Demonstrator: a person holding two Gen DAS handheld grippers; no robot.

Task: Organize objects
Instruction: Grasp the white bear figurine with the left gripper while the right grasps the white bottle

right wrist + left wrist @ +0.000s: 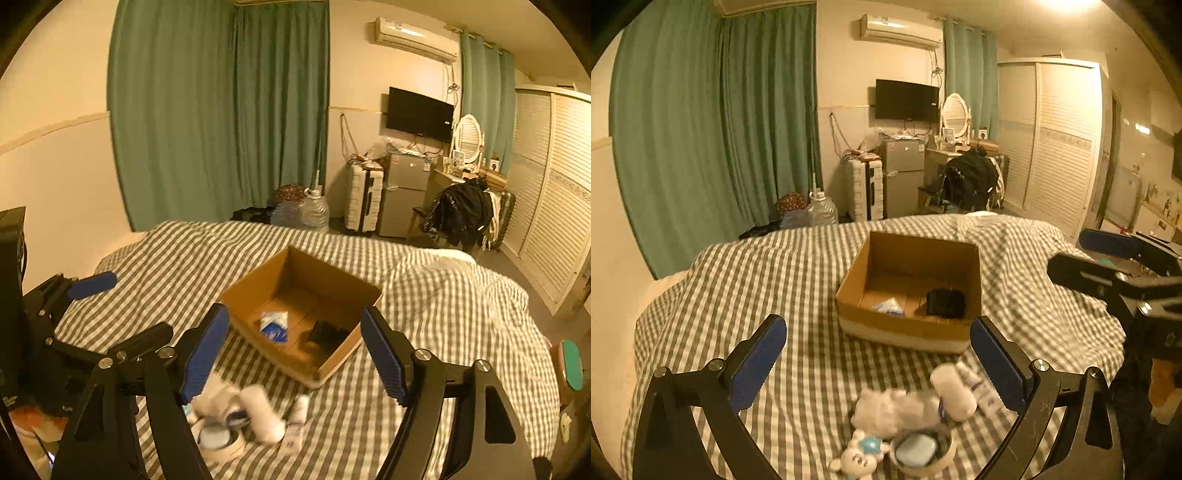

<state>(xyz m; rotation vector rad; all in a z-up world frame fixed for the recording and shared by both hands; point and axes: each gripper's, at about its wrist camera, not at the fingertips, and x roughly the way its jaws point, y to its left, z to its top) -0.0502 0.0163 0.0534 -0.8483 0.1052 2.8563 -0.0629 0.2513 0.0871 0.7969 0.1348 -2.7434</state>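
Likely, with both the left claw and right claw spread empty, the crowded white roll slips or nudges neighbours on the soft bed.

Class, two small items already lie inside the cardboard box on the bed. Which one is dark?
The black item on the box's right side; the other, a blue-and-white packet, lies left of it.

Nothing I can read from here: the air conditioner carries small marks (too blurred), and the blue-and-white packet in the cardboard box shows no legible print.
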